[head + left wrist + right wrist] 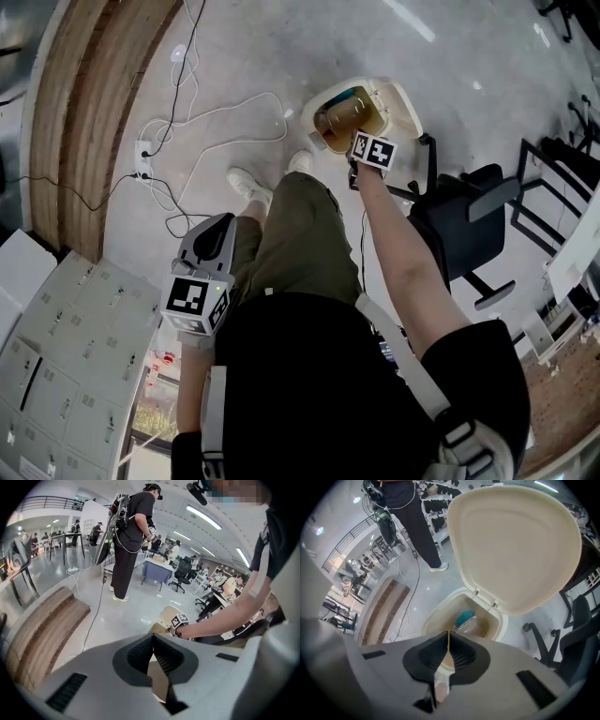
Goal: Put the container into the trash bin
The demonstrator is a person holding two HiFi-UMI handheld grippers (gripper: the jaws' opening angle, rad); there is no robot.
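Observation:
The cream trash bin [405,105] stands on the floor in front of my feet with its lid [515,545] swung up. Inside lies a clear plastic container [469,624] next to something blue [463,617]; the head view shows the container [345,114] too. My right gripper [448,638] hangs over the bin's near rim [433,618], pointing steeply down, jaws shut with nothing between them. It shows under its marker cube as the right gripper [361,141]. My left gripper [218,230] is held low by my left thigh, jaws together and holding nothing [152,639].
A black office chair [459,220] stands just right of the bin. White cables and a power strip [142,159] lie on the floor to the left, by a curved wooden platform [94,112]. White lockers [56,356] are at lower left. Another person [129,536] stands further off.

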